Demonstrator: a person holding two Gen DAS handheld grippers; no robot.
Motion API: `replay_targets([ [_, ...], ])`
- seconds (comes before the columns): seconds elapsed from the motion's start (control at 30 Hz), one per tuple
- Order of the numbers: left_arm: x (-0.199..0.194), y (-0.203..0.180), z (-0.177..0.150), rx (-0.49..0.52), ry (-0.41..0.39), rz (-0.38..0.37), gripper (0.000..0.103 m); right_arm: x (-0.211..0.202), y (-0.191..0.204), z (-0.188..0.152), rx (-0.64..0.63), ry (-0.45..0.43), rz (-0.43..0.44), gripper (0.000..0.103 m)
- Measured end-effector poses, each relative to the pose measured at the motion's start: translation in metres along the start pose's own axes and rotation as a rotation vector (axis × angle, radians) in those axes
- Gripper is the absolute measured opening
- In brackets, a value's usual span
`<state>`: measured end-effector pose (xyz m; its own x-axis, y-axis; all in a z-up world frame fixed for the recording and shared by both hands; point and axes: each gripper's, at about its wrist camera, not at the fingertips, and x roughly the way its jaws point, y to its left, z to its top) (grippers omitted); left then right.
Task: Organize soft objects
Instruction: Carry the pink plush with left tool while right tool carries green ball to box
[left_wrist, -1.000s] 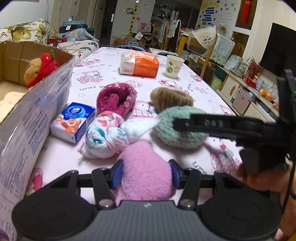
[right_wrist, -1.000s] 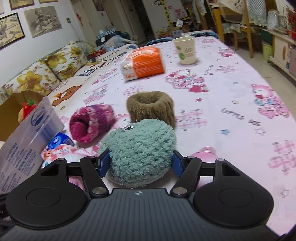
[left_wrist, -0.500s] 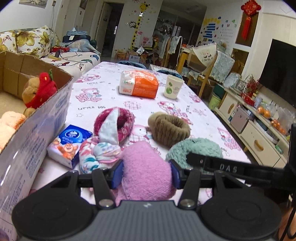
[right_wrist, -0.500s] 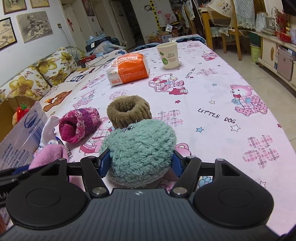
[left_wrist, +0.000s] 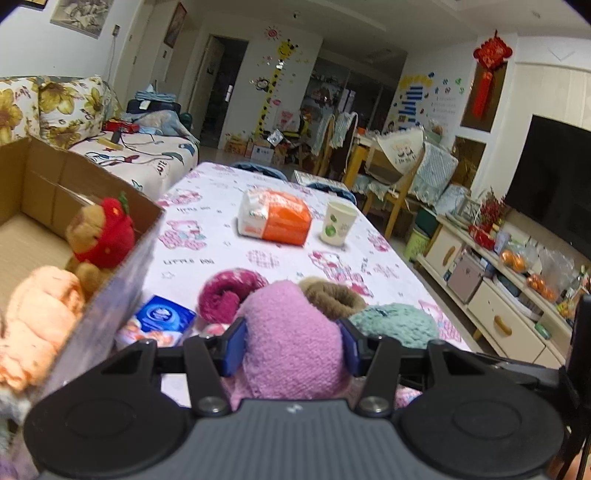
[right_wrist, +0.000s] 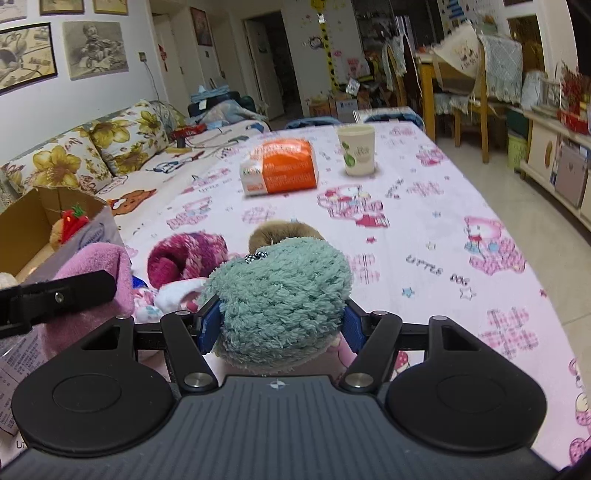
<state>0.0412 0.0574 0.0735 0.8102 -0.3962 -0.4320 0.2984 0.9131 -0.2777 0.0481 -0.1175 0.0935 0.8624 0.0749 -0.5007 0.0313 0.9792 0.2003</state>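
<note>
The left gripper (left_wrist: 291, 347) pinches a pink fuzzy slipper (left_wrist: 291, 339) just beside the cardboard box (left_wrist: 122, 273); the right gripper (right_wrist: 280, 321) clamps a teal fuzzy slipper (right_wrist: 280, 295) farther from the box; magenta (right_wrist: 184, 254) and brown (right_wrist: 284, 230) slippers lie on the tablecloth (right_wrist: 424, 229) beyond, away from the box; a strawberry-hooded plush bear (left_wrist: 99, 236) sits inside the box.

Box (left_wrist: 110, 266) left on the table (left_wrist: 221, 254); cup (left_wrist: 339, 222) right of packet (left_wrist: 275, 218) (far end).
</note>
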Motion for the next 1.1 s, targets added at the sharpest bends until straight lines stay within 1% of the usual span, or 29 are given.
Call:
replay_targets([
  [0.37,-0.023,0.02,0.016,-0.033,-0.099,0.044,0.051,-0.009,0.018,0.01,-0.1,-0.083,0.022,0.081],
  [0.73,-0.05,0.047,0.026,-0.091,-0.2,0.1,0.052,-0.006,0.035,0.016,-0.173,-0.134,0.085,0.081],
  [0.87,-0.057,0.057,0.028,-0.115,-0.234,0.147,0.052,-0.007,0.046,0.015,-0.199,-0.144,0.113,0.081],
  [1.0,-0.062,0.061,0.029,-0.118,-0.266,0.218,0.052,-0.008,0.059,0.016,-0.216,-0.152,0.147,0.081],
  [1.1,-0.066,0.066,0.03,-0.126,-0.281,0.25,0.052,-0.006,0.068,0.017,-0.22,-0.15,0.167,0.081],
])
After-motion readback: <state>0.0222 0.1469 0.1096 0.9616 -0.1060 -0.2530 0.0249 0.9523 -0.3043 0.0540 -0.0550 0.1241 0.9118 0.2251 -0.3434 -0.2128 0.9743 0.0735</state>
